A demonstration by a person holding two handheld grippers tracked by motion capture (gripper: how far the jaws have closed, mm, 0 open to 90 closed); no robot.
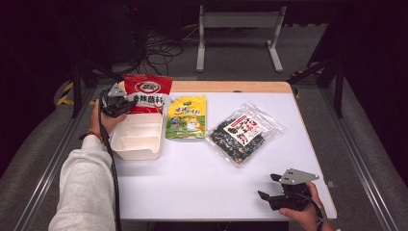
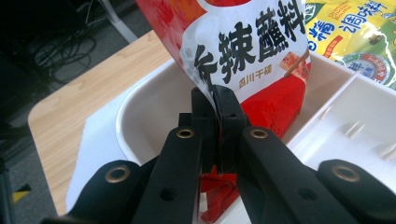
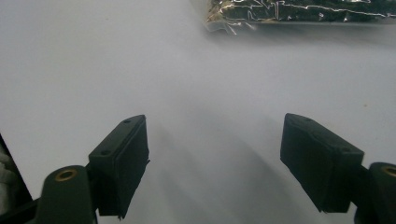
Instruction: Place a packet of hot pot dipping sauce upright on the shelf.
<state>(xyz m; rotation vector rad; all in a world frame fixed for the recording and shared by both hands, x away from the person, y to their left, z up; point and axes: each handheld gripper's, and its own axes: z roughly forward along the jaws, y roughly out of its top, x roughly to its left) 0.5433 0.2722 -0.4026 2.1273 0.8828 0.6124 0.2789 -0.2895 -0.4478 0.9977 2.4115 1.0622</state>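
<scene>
**Red sauce packet pinched by its edge above the white tray**

At 9 to 10 o'clock on the bench (image 1: pixel 202 183), the left hand-held gripper (image 1: pixel 126 107) has its jaws pressed together on the red packet (image 1: pixel 147 94), a flat foil-like pouch with bold black characters on a white band. In the left gripper view the pads (image 2: pixel 229 122) clamp a thin side edge of the red packet (image 2: pixel 261 60), which stands nearly upright with its lower end hanging over the far compartment of the white divided tray (image 1: pixel 137 137). The film creases where it is pinched, so I judge it light, soft and limp; it will likely sag or swing when moved, and the glossy skin looks slippery. The side seam, where the layers are welded flat, seems the safest place to hold: it is stiffer than the filled belly and squeezing there does not stress the contents. A grip nearer the middle of that edge would probably keep it from twisting.

At 12 o'clock, just beside the tray, lies a yellow-green pouch (image 1: pixel 186 118), flat on the bench. Toward 2 o'clock sits a clear bag of dark dried pieces (image 1: pixel 243 132) with a white and red label, lying askew and well apart from the tray.

At 5 o'clock the right hand-held gripper (image 1: pixel 270 186) rests low over bare bench, jaws spread wide with nothing between them; the clear bag's edge (image 3: pixel 289 11) shows ahead of it.
</scene>
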